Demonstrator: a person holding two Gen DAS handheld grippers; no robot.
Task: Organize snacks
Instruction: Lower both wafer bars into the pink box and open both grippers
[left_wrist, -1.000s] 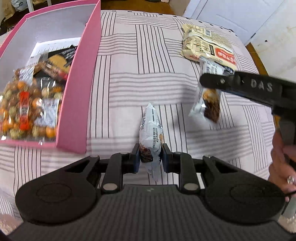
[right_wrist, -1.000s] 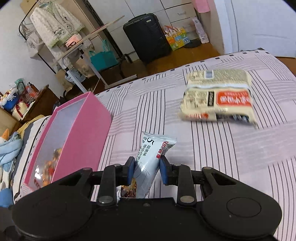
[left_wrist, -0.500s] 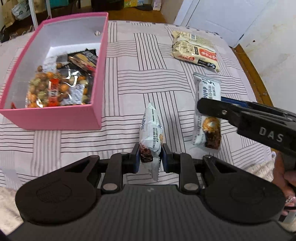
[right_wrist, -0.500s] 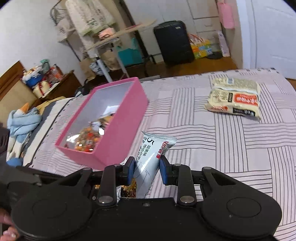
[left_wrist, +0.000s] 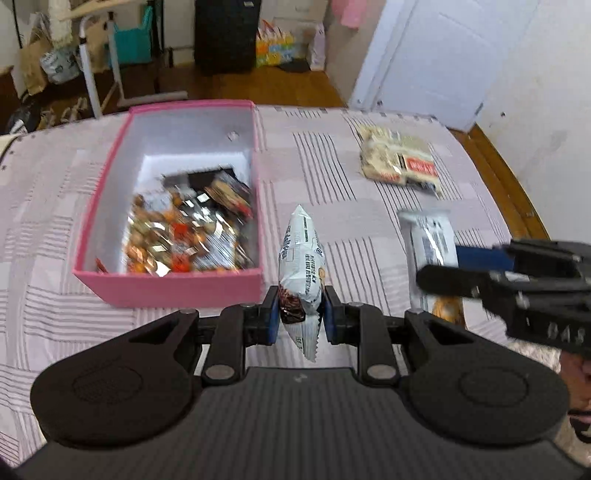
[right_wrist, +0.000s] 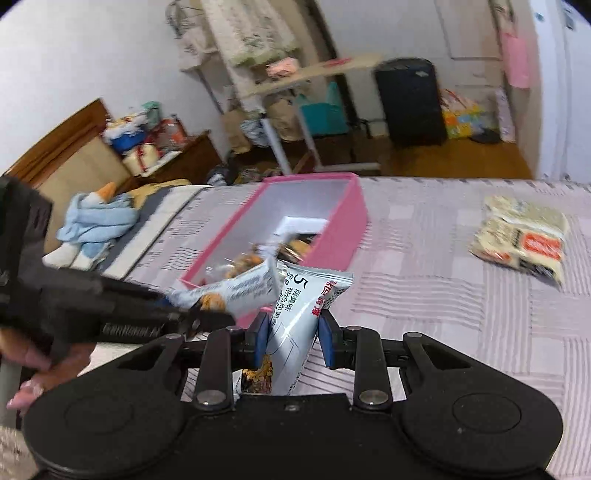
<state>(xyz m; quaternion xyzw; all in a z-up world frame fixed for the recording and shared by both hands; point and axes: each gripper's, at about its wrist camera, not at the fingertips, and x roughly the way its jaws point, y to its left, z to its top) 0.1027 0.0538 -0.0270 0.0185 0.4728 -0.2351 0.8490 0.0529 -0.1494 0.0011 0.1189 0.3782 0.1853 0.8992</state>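
Both claws have come up off the bed since a second ago, each carrying its packet, and the pink box (left_wrist: 168, 291) now sits lower and fuller in my left view, with the room beyond showing.

My left claw (left_wrist: 299, 314) is clamped narrow on a white snack packet (left_wrist: 301, 266), pinched near its lower end so that most of it stands up above the pads. My right claw (right_wrist: 293, 338) grips a second packet, the grey-blue snack bar (right_wrist: 299, 317), the same way, low on the wrapper. In the right view the two packets nearly cross just in front of the box's near wall.

Both loads need to end up inside the box, on top of the mixed snacks (left_wrist: 184, 236) already heaped at its near end. I judge the far end, white and bare, to be the better landing spot. I should bring one claw over the rim at a time, so the two tools do not knock together, and let go only once the packet's free end is past the wall. Held this low, a packet may flop and catch the rim.

One pale noodle pack (left_wrist: 400, 164) lies on the striped bedspread (left_wrist: 332, 158), well apart from the box, for a later trip.
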